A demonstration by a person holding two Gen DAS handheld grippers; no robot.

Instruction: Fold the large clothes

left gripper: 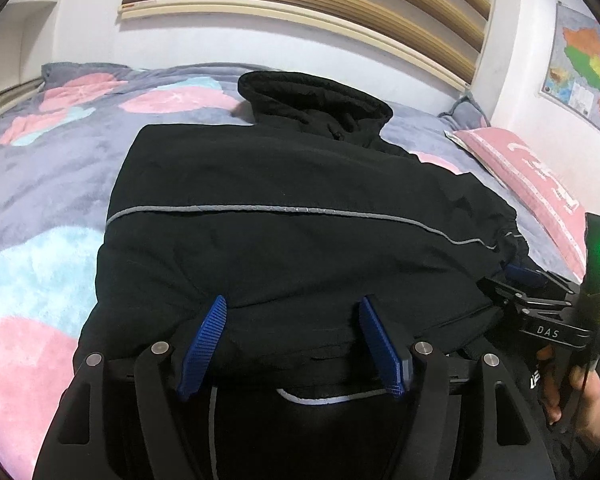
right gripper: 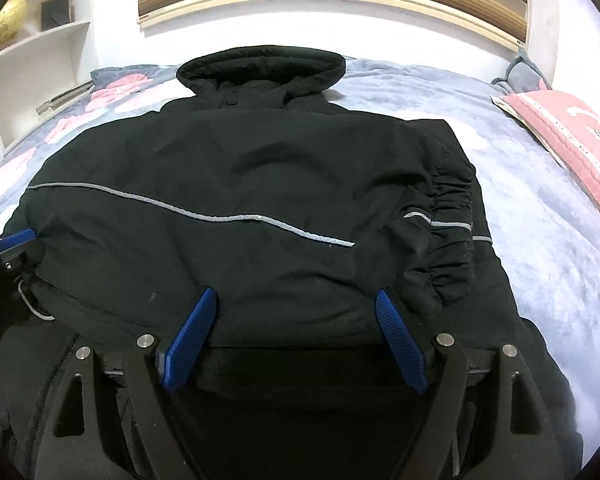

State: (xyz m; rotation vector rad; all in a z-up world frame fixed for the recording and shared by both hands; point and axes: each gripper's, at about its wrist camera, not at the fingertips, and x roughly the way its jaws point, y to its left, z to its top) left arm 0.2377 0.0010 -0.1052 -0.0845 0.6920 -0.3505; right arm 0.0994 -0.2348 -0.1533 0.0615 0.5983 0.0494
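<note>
**Black jacket folded on the bed**

The black jacket [left gripper: 284, 216] lies on the bed [left gripper: 32, 208] as a thick, roughly squared bundle, hood toward the wall, a grey reflective stripe [right gripper: 204, 214] crossing it and an elastic cuff gathered at its right. The left gripper [left gripper: 290, 344] and right gripper [right gripper: 294, 340] both stand spread wide at its near edge, gripping nothing.

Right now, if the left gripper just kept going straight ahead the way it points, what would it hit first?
Most likely the black jacket. The left gripper is open with its blue fingertips already at the jacket's near edge, so it would push into the padded fabric almost at once. Whether they already touch is hard to tell.
</note>
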